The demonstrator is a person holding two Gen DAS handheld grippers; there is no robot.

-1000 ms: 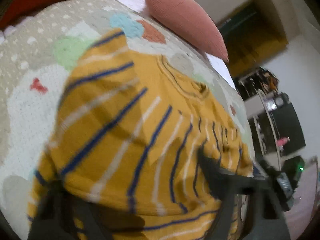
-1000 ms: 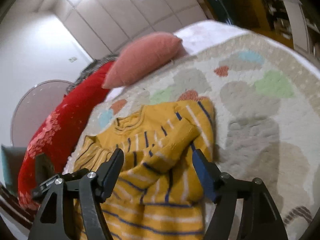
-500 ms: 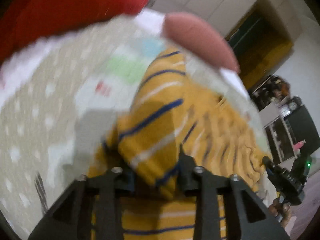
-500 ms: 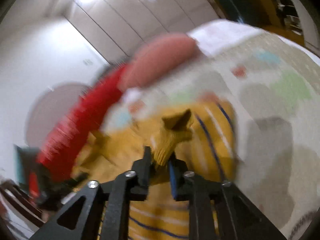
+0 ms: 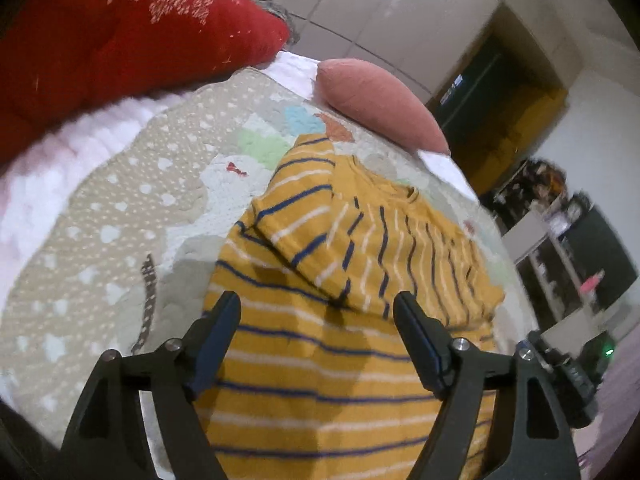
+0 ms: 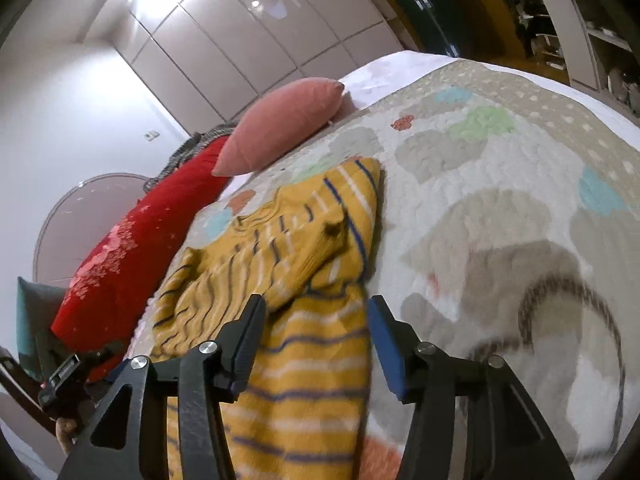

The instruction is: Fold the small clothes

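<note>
Both claws, clamped on the sleeves half a second ago, now stand wide with nothing between their fingers. On the bed's patterned quilt lies the yellow striped sweater, flat, both sleeves laid inward across its chest. Behind it sit a red cushion and a pink pillow. Left claw and right claw hover over the lower body, so the sleeve folds look done; folding the hem up probably comes next.

A bed carries a patterned quilt. On the quilt lies a yellow striped sweater. A pink cushion rests at its far edge.
</note>
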